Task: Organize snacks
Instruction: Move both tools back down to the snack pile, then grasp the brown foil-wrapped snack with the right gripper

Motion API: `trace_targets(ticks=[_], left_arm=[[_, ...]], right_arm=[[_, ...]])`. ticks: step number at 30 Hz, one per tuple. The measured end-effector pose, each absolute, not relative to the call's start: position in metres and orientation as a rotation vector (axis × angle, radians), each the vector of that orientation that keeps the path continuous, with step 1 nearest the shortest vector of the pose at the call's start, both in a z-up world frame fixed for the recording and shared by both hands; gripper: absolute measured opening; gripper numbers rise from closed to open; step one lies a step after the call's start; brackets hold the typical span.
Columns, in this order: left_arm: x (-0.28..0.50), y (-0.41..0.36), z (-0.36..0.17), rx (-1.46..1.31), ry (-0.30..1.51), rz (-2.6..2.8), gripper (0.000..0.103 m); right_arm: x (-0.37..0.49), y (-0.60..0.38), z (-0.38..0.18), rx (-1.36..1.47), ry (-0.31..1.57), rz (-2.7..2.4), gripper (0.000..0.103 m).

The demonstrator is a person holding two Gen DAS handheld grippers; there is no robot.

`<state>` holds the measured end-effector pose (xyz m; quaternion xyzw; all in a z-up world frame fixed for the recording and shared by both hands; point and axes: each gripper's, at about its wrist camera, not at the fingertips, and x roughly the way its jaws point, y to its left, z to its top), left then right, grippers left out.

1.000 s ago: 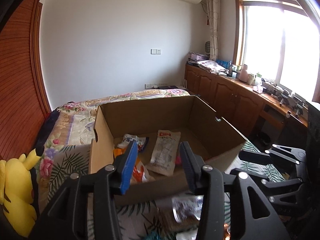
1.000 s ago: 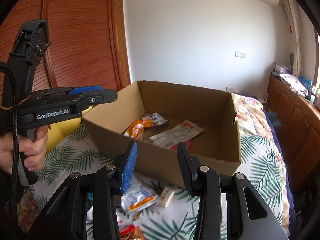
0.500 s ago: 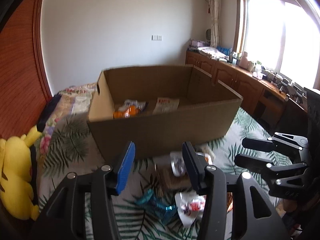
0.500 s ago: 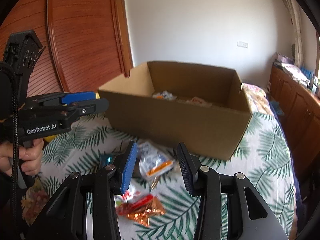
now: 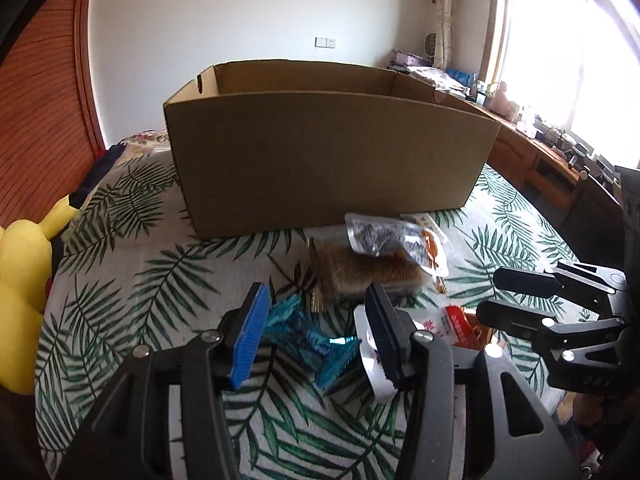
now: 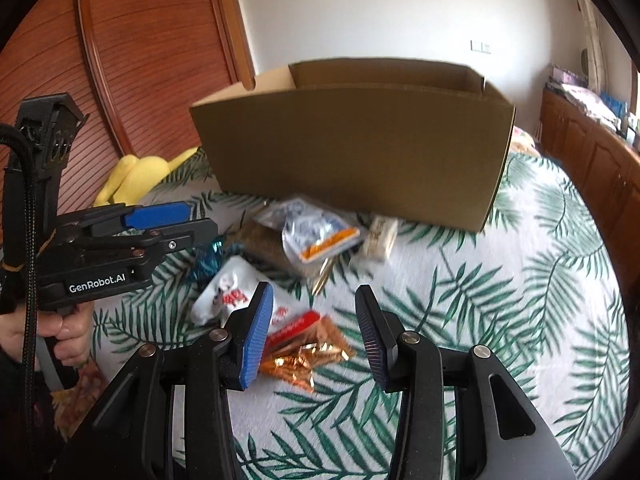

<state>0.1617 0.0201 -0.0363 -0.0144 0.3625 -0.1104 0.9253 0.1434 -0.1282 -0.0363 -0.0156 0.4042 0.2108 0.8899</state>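
Left wrist view: snack pile lies on the leaf-print bedspread, just in front of the cardboard box. Teal wrapper sits low between the left gripper fingers, which stand wide apart, nothing held; contact with the wrapper can't be confirmed. Brown packet is behind it, with a clear pouch lying on top. White pack is partly hidden behind the right-hand finger.

Right wrist view: right gripper is spread wide, empty, above an orange foil wrapper and a red packet. White pack is left of them, clear pouch nearer the box, small beige bar beside it. Box interior isn't visible from either camera. Yellow plush sits at the box's left side, by the wooden wardrobe.
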Motion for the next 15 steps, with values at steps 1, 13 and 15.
trace_targets(ticks=[1, 13, 15], left_arm=[[0.159, 0.020, -0.038, -0.033, 0.745, -0.226, 0.050], [0.132, 0.022, -0.045, -0.051, 0.743, -0.225, 0.050], [0.129, 0.021, -0.045, -0.051, 0.741, -0.219, 0.050]], right_arm=[[0.142, -0.128, -0.040, -0.032, 0.846, 0.431, 0.046], [0.129, -0.137, -0.061, 0.008, 0.882, 0.385, 0.047], [0.126, -0.137, -0.062, 0.005, 0.879, 0.385, 0.047]])
